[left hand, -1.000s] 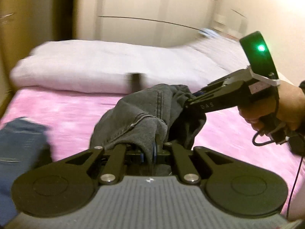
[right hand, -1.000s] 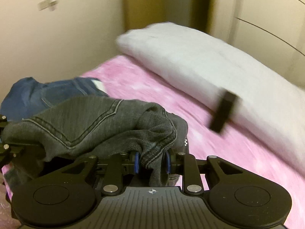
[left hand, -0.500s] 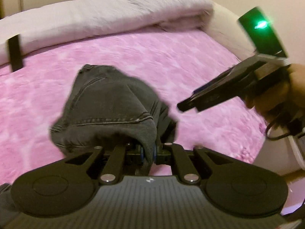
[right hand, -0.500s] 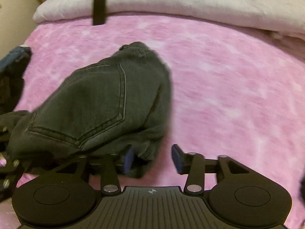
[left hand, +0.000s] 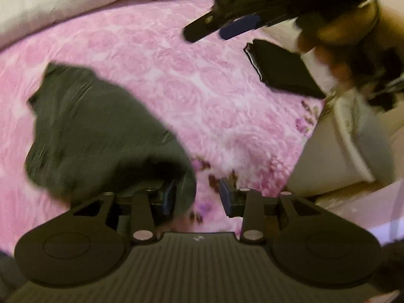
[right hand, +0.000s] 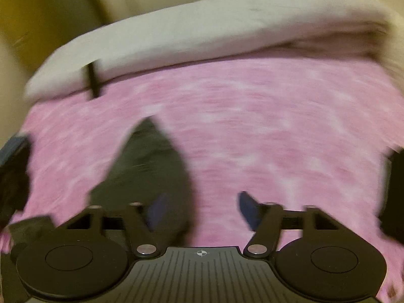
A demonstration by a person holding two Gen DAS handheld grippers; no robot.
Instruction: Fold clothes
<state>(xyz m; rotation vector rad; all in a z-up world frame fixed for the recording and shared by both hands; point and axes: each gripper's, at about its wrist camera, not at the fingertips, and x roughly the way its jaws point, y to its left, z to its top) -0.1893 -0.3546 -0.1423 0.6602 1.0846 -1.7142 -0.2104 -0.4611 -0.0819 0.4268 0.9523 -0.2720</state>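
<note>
A pair of dark grey jeans (left hand: 96,131) lies bunched on the pink bedspread (left hand: 214,106). My left gripper (left hand: 197,198) is open just above its near edge. A fold of the cloth lies against the left finger (left hand: 168,197), while the right finger (left hand: 225,197) is over bare bedspread. My right gripper (right hand: 202,209) is open wide, and the grey jeans (right hand: 151,166) sit ahead of its left finger (right hand: 156,210). In the left wrist view the right gripper (left hand: 209,31) hovers at the top right, held by a hand (left hand: 335,40). Both views are blurred by motion.
A rolled white duvet (right hand: 202,25) runs along the far side of the bed, with a black strap (right hand: 92,80) on it. A flat black object (left hand: 282,70) lies near the bed's right edge. Blue jeans (right hand: 12,146) sit at the far left.
Both grippers held the grey jeans up a second ago. The right one opened first, then the left, and the jeans now lie on the bedspread. Both cameras tilted down towards the bed.
</note>
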